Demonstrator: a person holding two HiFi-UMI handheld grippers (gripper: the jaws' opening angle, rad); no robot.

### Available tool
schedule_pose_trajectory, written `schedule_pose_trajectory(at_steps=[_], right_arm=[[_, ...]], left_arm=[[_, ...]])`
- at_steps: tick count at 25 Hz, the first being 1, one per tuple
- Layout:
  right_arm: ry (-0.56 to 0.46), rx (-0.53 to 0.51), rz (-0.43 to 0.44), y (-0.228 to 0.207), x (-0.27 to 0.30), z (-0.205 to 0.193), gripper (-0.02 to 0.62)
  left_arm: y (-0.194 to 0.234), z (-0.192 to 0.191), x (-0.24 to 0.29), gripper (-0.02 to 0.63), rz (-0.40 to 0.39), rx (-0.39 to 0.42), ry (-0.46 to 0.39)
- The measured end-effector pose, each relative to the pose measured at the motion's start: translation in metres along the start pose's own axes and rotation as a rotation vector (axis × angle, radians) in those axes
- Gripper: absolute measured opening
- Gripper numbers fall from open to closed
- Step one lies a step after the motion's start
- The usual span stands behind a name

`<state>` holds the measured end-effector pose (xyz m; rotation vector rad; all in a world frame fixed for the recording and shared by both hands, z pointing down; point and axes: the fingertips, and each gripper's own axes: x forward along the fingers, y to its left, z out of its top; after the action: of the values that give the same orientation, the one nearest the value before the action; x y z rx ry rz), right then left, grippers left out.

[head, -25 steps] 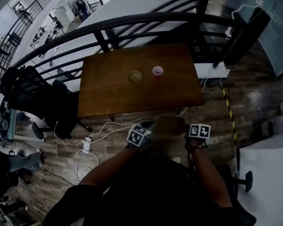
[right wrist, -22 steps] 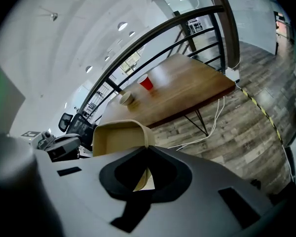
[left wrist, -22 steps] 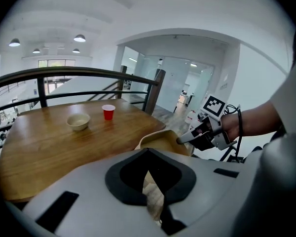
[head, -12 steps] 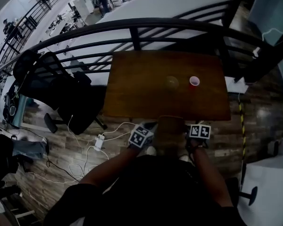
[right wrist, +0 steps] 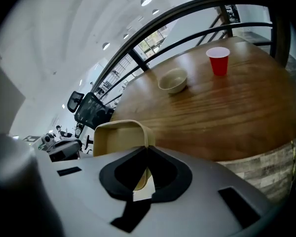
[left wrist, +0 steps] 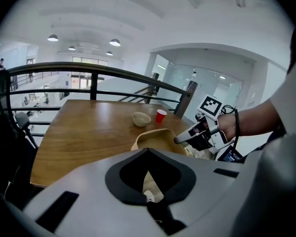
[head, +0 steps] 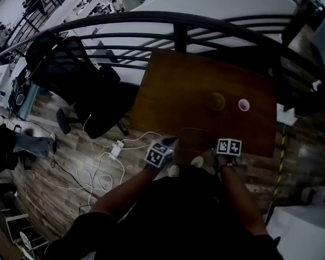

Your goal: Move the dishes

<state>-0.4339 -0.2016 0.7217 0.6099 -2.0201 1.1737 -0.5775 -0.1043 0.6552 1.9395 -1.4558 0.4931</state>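
Head view shows us a tan tray (head: 195, 138), smooth and rectangular with rounded corners and a raised rim. It is held at the near edge of the surface (head: 168, 91), a glossy brown wood rectangle. We see the left tongs (head: 172, 143) clenched on the tray's left rim and the right tongs (head: 216, 144) clenched on its right rim. In each gripper view the thin rim is pinched between the dark jaws. Farther out on the surface sit a small round beige bowl (head: 216, 101) and, just right of it and not touching, a red cup (head: 243, 105). A curved dark metal railing (head: 206, 23) runs beyond the far edge.
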Motion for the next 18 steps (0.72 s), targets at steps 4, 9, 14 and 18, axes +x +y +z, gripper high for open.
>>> schedule_pose_trajectory(at_steps=[4,9,14,18], right_arm=[[0.033,-0.03,0.033,0.0,0.021,0.031,0.023],[0.058,-0.067,0.072,-0.007,0.034,0.07,0.022],[0.077,-0.074,0.094,-0.007,0.048,0.093,0.023],[0.082,-0.057,0.103,-0.005,0.065,0.11,0.023]], left_arm=[[0.022,0.014,0.014,-0.009,0.058,-0.038,-0.003],[0.033,0.039,0.038,-0.011,0.111,-0.083,-0.027],[0.051,0.049,0.044,-0.009,0.147,-0.099,-0.017],[0.072,0.056,0.053,-0.009,0.153,-0.112,0.003]])
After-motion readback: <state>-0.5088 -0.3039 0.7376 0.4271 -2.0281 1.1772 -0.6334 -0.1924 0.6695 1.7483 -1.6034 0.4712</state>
